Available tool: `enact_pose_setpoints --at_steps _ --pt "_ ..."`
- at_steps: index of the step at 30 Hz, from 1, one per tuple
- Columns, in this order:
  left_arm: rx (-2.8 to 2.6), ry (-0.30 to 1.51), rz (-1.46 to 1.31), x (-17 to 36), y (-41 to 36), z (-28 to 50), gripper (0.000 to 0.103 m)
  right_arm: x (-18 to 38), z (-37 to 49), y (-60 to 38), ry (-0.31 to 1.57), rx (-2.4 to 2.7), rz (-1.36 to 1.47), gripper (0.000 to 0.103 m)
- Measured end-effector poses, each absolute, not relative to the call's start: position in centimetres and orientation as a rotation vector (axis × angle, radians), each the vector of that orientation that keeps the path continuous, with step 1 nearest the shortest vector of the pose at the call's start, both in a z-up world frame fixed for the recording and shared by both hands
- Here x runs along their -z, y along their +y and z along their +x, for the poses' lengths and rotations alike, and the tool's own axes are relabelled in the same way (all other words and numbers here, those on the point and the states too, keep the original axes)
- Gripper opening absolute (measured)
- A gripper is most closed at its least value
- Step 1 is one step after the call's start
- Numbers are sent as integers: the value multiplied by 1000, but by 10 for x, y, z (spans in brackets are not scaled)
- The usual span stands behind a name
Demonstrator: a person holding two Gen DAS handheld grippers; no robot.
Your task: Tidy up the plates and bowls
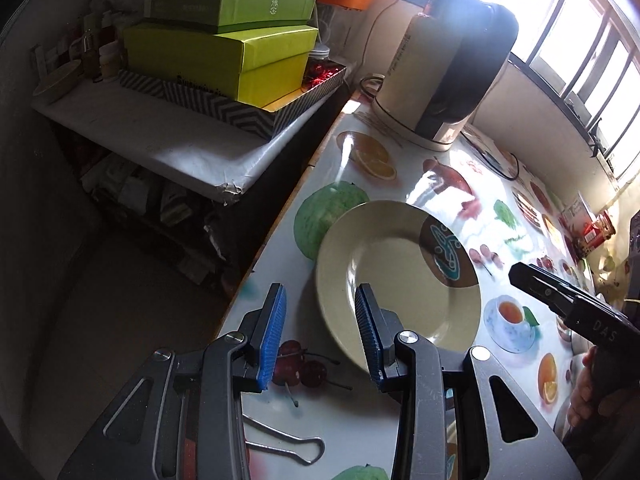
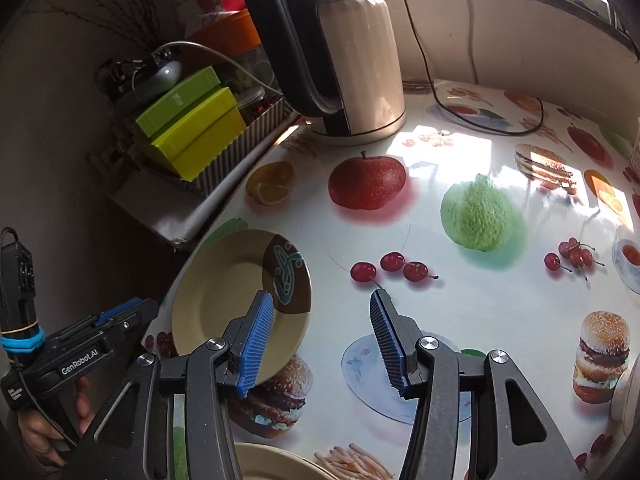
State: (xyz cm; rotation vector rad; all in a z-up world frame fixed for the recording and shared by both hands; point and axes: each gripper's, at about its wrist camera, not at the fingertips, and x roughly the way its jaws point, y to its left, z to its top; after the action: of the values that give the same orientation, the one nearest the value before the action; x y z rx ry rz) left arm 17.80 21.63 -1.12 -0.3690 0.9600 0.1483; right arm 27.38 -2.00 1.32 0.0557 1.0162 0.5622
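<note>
A: How do the claws stand?

B: The left gripper has its blue pads parted with nothing pinched; its right-hand pad hangs over the near rim of the plate. The right gripper is also parted and empty, above the fruit-print tablecloth.

A: Where is the plate?

B: In the left wrist view it lies flat at about one o'clock from the left gripper, near the table's left edge. From the right gripper it sits at ten o'clock, behind the left pad.

A: Beyond that?

B: A kettle stands at twelve o'clock, and green boxes are stacked on a side shelf at eleven.
</note>
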Motion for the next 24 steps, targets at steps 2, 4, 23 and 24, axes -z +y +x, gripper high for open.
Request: enact_pose_setpoints --at_steps 2,4,23,24 --pt "-145 974 -386 17 218 183 37 -5 279 -16 1039 -570 46 51" --pt "-146 983 -393 21 219 186 37 1 282 -12 1047 -587 43 51" --pt "-142 1016 -404 37 212 199 37 26 298 8 1117 -632 35 29" --pt "-140 1014 -405 37 212 199 37 26 298 8 1119 -636 33 28"
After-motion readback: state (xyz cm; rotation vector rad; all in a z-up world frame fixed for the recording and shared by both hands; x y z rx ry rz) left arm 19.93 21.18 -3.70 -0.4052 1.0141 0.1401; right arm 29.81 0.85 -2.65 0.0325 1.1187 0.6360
